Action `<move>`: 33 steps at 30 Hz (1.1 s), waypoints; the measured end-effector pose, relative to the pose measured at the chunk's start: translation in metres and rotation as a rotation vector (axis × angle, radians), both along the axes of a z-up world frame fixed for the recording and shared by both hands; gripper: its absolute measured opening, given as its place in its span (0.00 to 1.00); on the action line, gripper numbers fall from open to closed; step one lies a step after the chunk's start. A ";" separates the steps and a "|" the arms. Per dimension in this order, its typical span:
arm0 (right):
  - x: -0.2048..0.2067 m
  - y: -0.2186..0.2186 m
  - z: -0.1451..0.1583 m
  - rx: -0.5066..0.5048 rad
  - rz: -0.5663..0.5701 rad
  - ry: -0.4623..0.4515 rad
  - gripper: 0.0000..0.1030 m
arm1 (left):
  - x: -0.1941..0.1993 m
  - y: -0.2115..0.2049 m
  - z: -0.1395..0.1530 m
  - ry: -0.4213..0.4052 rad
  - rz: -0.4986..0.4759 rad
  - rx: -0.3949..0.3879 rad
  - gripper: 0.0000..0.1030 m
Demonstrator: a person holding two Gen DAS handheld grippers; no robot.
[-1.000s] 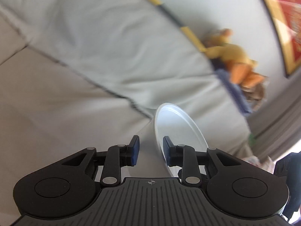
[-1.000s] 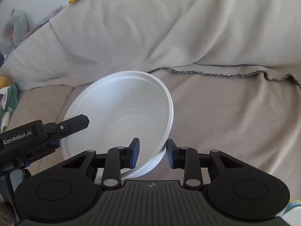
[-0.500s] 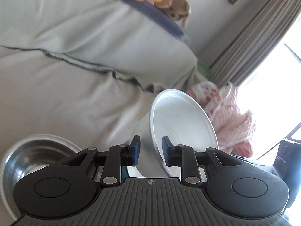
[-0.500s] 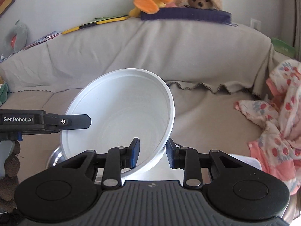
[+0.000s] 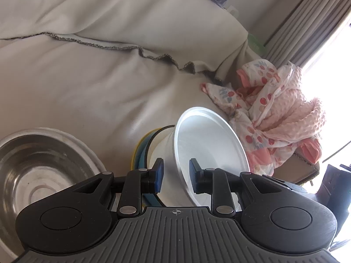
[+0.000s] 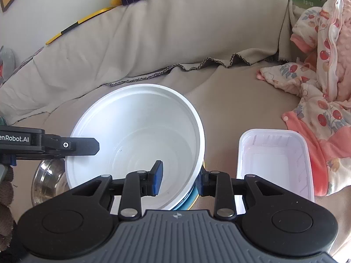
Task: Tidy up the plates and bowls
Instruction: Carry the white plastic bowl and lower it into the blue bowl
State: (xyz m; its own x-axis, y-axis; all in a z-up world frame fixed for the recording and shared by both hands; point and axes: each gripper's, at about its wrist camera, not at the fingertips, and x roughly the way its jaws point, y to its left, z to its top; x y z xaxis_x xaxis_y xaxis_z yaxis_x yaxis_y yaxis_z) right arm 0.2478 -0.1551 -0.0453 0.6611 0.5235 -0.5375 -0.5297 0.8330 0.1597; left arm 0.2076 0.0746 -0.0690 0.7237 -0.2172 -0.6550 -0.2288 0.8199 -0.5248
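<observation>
Both tools, left (image 5: 174, 173) and right (image 6: 179, 176), straddle the white bowl's (image 6: 140, 135) rim with visible gaps (apparently unclamped), seating it in the colored stack (image 5: 141, 151).

A bowl (image 6: 140, 135) is being held over a stack of plates (image 6: 193, 199) on a covered sofa (image 6: 230, 100). Its rim is being straddled by the right gripper (image 6: 178, 180) at the near side and by the left gripper (image 5: 175, 173) at the left. A metal bowl (image 5: 37, 160) is lying left of the stack, a tub (image 6: 274, 162) right of it, with clothes (image 6: 324, 87) piled further right.
</observation>
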 end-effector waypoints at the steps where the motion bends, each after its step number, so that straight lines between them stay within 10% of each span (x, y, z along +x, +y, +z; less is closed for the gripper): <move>1: -0.001 0.001 0.000 0.001 -0.003 -0.004 0.30 | -0.001 0.000 0.001 0.000 0.000 0.004 0.27; 9: -0.015 -0.015 0.014 0.055 -0.039 -0.074 0.33 | -0.034 0.021 0.024 -0.083 0.034 0.032 0.27; 17: -0.065 -0.012 0.020 0.223 0.119 -0.097 0.45 | -0.112 0.068 0.014 0.019 0.248 0.246 0.27; 33: -0.088 0.099 -0.039 0.076 0.137 0.098 0.52 | -0.158 0.128 -0.047 0.127 0.425 0.061 0.32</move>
